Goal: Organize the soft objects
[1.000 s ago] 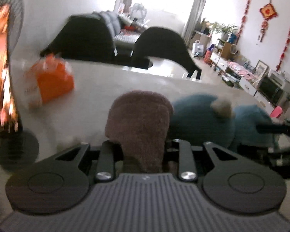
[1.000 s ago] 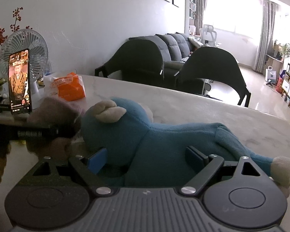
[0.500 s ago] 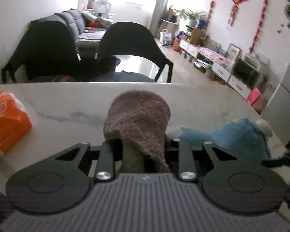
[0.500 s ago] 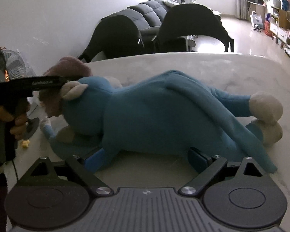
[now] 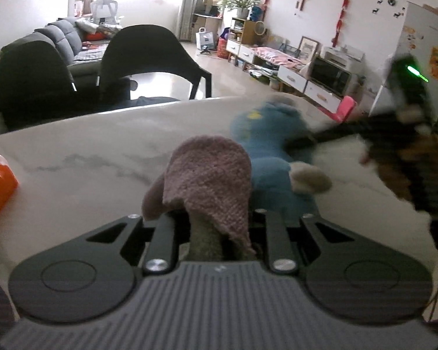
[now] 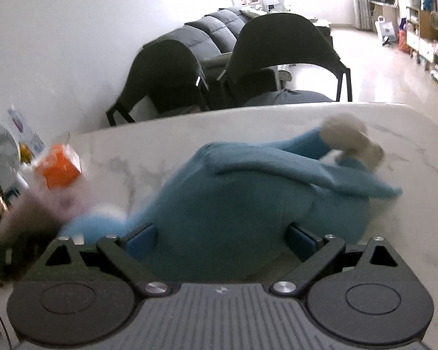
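Note:
My left gripper [image 5: 213, 218] is shut on a mauve knitted cloth [image 5: 210, 175], which stands up between its fingers and droops over them. Behind it a blue plush toy [image 5: 265, 145] lies on the white marble table [image 5: 87, 151]. In the right wrist view the plush toy [image 6: 233, 204] fills the gap of my open right gripper [image 6: 221, 234]. The blue pads [image 6: 140, 234] sit at either side of its body, and its pale feet [image 6: 347, 137] point far right. From the left wrist view the right gripper [image 5: 306, 141] shows as a dark blur against the toy.
An orange tissue pack [image 6: 58, 169] and a small fan [image 6: 0, 151] stand at the table's left end. Two black chairs [image 6: 271, 52] are at the far edge. The table's rounded right edge [image 6: 423, 122] is close to the plush. A hand on the left gripper [image 6: 11, 227] blurs at lower left.
My right gripper has moved forward so the plush body now lies between its fingers. The left gripper with the cloth has swung right, and the orange pack has slid to the frame edge.

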Demonstrator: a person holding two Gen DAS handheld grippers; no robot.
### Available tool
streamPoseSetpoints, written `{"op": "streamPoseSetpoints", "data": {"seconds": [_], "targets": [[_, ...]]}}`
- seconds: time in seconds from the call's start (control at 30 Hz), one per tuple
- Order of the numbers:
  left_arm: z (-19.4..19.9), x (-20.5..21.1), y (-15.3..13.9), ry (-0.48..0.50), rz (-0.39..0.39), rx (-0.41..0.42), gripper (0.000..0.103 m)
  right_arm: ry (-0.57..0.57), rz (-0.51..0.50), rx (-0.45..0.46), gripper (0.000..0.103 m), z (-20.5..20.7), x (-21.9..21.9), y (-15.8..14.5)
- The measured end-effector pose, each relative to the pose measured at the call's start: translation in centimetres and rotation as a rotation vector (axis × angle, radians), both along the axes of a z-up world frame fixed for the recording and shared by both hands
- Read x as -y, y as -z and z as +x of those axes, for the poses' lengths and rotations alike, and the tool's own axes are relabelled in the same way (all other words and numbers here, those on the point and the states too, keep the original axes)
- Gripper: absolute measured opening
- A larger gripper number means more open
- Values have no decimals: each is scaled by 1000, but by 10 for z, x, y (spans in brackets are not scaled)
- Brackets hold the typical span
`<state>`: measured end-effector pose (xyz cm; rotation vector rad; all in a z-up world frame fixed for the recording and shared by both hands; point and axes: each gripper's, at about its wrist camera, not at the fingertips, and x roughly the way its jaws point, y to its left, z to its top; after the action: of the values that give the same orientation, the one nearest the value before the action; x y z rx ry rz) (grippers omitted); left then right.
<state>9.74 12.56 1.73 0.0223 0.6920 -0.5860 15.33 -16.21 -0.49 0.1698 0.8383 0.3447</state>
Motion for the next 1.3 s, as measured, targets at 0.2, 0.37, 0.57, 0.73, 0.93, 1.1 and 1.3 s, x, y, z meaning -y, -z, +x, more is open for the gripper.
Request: {"op": "streamPoseSetpoints", "data": {"seconds": [0.2, 0.37, 0.57, 0.73, 0.93, 1.1, 1.3], "targets": [[-20, 16, 0, 6, -20, -9, 19, -28, 80, -16, 96, 32, -8, 0], [-28, 25, 0, -14, -43, -23, 20, -51, 146, -29, 96, 59, -14, 1], [-33, 31, -6, -28, -41, -3, 21, -49, 122, -34, 92, 81, -10, -9], [-35, 24, -12, -88, -82, 29, 21, -2, 153, 34, 91, 34, 13, -32], [-52, 42, -18, -95, -110, 126, 21, 23, 255, 123, 91, -51, 34, -51], [-66, 57, -13, -129, -87, 167, 21, -2, 353, 172, 83, -111, 32, -52], [-93, 67, -11, -74, -106, 222, 21, -76, 455, 157, 73, -154, 23, -42]]}}
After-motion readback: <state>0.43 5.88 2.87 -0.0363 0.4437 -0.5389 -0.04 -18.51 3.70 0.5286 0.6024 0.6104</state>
